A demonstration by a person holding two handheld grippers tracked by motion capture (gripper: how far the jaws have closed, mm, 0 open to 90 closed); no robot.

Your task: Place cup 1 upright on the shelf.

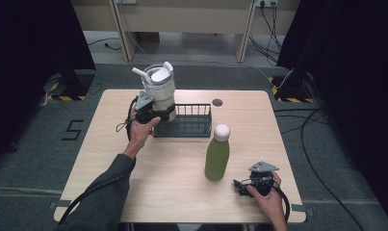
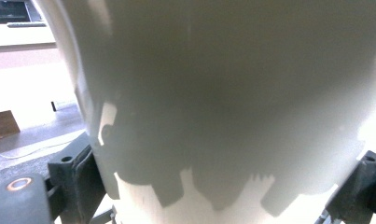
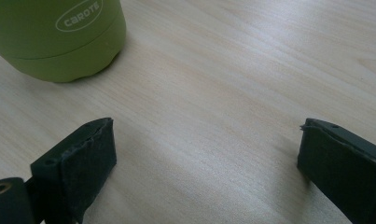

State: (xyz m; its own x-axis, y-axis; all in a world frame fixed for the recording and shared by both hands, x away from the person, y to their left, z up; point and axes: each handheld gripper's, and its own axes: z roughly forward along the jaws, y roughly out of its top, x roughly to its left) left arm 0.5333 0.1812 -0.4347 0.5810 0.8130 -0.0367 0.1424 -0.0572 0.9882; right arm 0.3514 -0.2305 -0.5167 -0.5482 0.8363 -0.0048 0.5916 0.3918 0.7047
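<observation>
A cream-white tumbler point(image 1: 161, 89) with a lid and a bent straw stands upright at the left end of a black wire rack point(image 1: 194, 126). My left gripper point(image 1: 155, 113) is shut on its lower part. In the left gripper view the tumbler's wall point(image 2: 223, 93) spans the whole gap, with a jaw pressed against each side of my left gripper point(image 2: 218, 186). A green bottle point(image 1: 217, 156) with a white cap stands on the table's front right. Just right of it, my right gripper point(image 1: 240, 186) sits low over the wood, open with nothing in it. The right gripper view shows the bottle's base point(image 3: 59, 42) ahead and left of my right gripper point(image 3: 206, 163).
The light wooden table point(image 1: 172, 192) has a small round grommet point(image 1: 217, 102) behind the rack. Black curtains hang at both sides. Cables point(image 1: 316, 144) trail on the grey floor to the right, and wooden furniture stands at the back.
</observation>
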